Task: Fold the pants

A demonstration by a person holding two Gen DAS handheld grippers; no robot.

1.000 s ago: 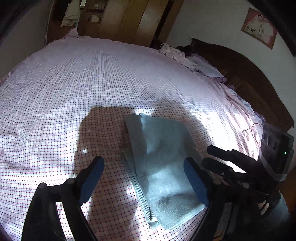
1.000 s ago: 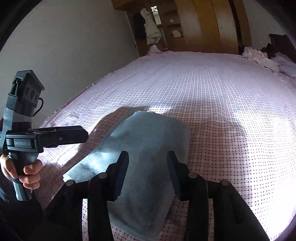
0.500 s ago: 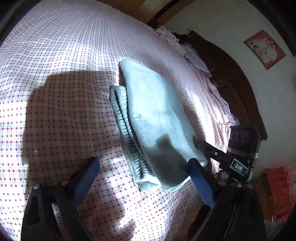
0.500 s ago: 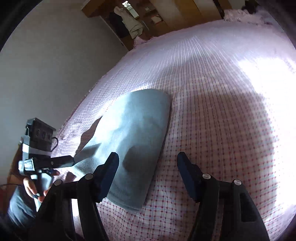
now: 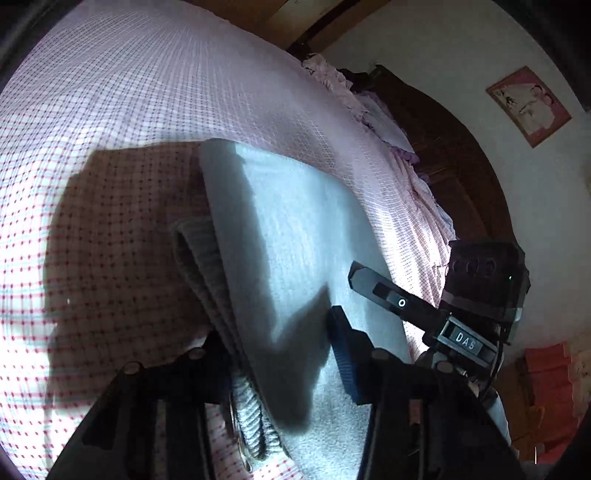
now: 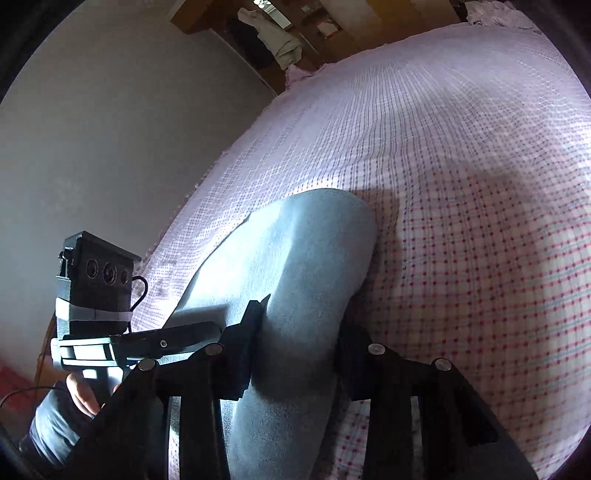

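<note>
Light blue pants (image 5: 295, 229) lie folded in a stack on the pink checked bed sheet (image 5: 147, 92), with a ribbed grey waistband (image 5: 207, 273) showing along the left edge. My left gripper (image 5: 275, 332) is at the near left end of the stack. Its jaws are closing, one finger by the waistband and the blue pad (image 5: 343, 354) on top of the cloth. In the right wrist view the pants (image 6: 295, 258) fill the gap of my right gripper (image 6: 301, 321). Its jaws are closing too, and both pads touch fabric at the near right end.
A dark wooden headboard (image 5: 443, 155) and a heap of loose clothes (image 5: 332, 77) lie at the far right. A framed picture (image 5: 528, 105) hangs on the wall. A grey wall (image 6: 110, 129) runs along the bed's left side, and a wardrobe (image 6: 332, 22) stands beyond. A hand (image 6: 79, 395) grips the left handle.
Both grippers have come down and forward onto the near end of the pants and rolled. Their jaws, wide apart before, have narrowed around the fabric.
</note>
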